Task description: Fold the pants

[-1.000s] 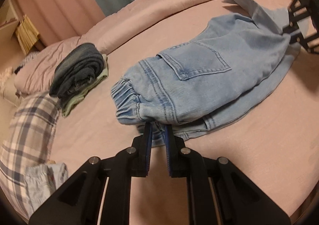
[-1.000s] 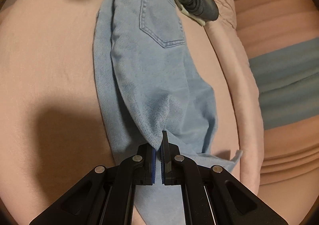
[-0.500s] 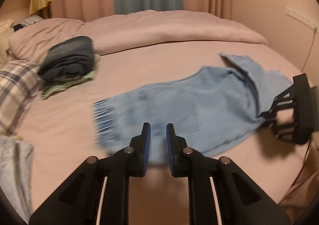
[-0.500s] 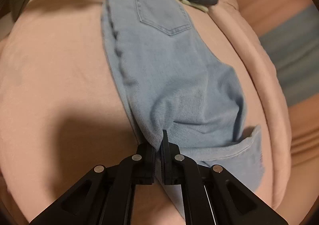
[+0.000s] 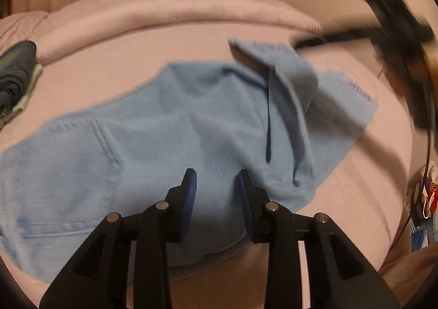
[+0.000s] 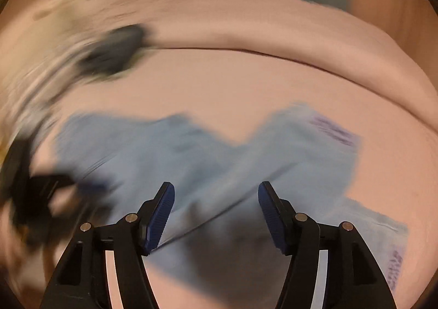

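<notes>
My left gripper [image 5: 216, 183] hung over the light blue pants [image 5: 153, 144], its fingers [image 5: 191, 185] a narrow gap apart and opening, gripping nothing; the denim showed through the gap, below them. The pants lay spread across the pink bed [image 5: 342, 213], filling the middle of the left wrist frame, with one leg end flipped back on itself toward the upper right. A dark folded pile [image 5: 16, 79] sat at the left edge by the rolled pink duvet [image 5: 178, 13]. My right gripper [image 6: 216, 205] stood wide and was opening too, its blue fingers [image 6: 161, 213] clear of the cloth, holding nothing. In that blurred view the pants [image 6: 246, 161] stretched across the centre, hems at the right, and my left gripper [image 6: 30, 199] smeared dark at the left edge.
</notes>
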